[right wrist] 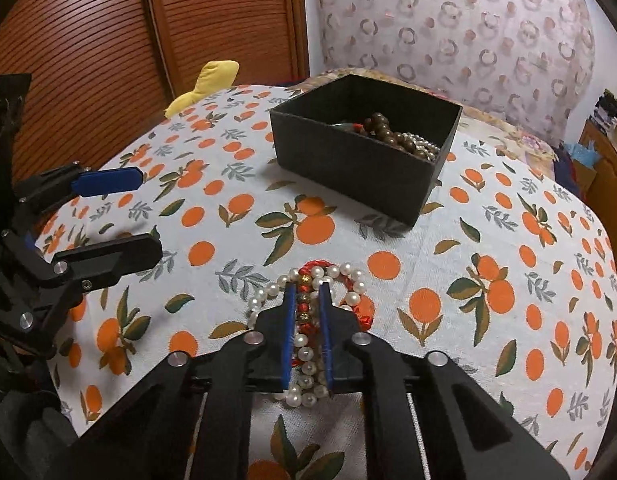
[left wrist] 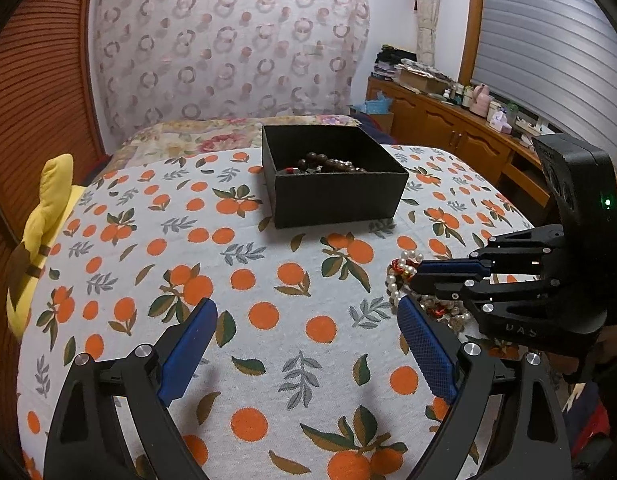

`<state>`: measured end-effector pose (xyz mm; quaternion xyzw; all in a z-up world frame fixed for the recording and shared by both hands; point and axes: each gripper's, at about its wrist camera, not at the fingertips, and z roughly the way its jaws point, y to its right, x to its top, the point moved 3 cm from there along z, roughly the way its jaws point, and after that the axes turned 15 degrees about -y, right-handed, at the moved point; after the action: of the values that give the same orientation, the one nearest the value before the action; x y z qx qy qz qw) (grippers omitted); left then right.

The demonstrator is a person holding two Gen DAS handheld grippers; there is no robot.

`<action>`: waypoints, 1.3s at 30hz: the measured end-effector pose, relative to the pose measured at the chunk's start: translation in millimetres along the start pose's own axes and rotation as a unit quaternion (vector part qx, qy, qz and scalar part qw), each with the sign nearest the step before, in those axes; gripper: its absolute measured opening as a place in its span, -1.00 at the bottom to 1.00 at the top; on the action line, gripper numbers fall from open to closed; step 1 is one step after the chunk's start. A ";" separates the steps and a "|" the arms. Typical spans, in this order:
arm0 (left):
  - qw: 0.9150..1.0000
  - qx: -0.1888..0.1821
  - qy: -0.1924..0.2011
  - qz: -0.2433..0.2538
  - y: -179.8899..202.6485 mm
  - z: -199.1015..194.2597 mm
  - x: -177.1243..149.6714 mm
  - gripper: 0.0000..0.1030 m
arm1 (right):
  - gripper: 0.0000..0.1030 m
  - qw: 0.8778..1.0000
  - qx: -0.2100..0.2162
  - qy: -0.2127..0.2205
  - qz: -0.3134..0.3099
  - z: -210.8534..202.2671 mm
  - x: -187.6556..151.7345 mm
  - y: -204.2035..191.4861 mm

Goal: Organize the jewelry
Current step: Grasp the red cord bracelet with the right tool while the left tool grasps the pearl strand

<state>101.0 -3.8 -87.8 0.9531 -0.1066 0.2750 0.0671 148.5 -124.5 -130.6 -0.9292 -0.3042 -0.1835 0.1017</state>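
Observation:
A black open box point(left wrist: 336, 196) stands on the orange-print cloth and holds brown bead strings and a pearl string point(right wrist: 392, 132); the box also shows in the right wrist view point(right wrist: 348, 160). A pearl and red-bead bracelet bundle point(right wrist: 308, 320) lies on the cloth in front of the box. My right gripper point(right wrist: 308, 290) is shut on this bundle, pads pressed on both sides of it; it shows in the left wrist view point(left wrist: 418, 276) over the pearls point(left wrist: 404, 276). My left gripper point(left wrist: 308, 312) is open and empty above the cloth, left of the bundle; it shows in the right wrist view point(right wrist: 148, 216).
A yellow plush toy point(left wrist: 40, 240) lies at the cloth's left edge. A wooden louvred door point(right wrist: 108, 60) stands behind it. A wooden sideboard point(left wrist: 468, 132) with bottles and boxes runs along the right wall. A patterned curtain point(left wrist: 228, 48) hangs at the back.

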 end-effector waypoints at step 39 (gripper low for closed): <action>0.992 -0.036 -0.086 0.089 56.2 65.8 44.2 -0.87 | -0.86 0.991 -0.024 0.127 0.042 -97.7 -20.6 45.4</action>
<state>157.6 -77.8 -115.3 0.9570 -0.2064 0.1928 0.0668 133.1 -200.8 -53.2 -0.9124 -0.2453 -0.3029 0.1252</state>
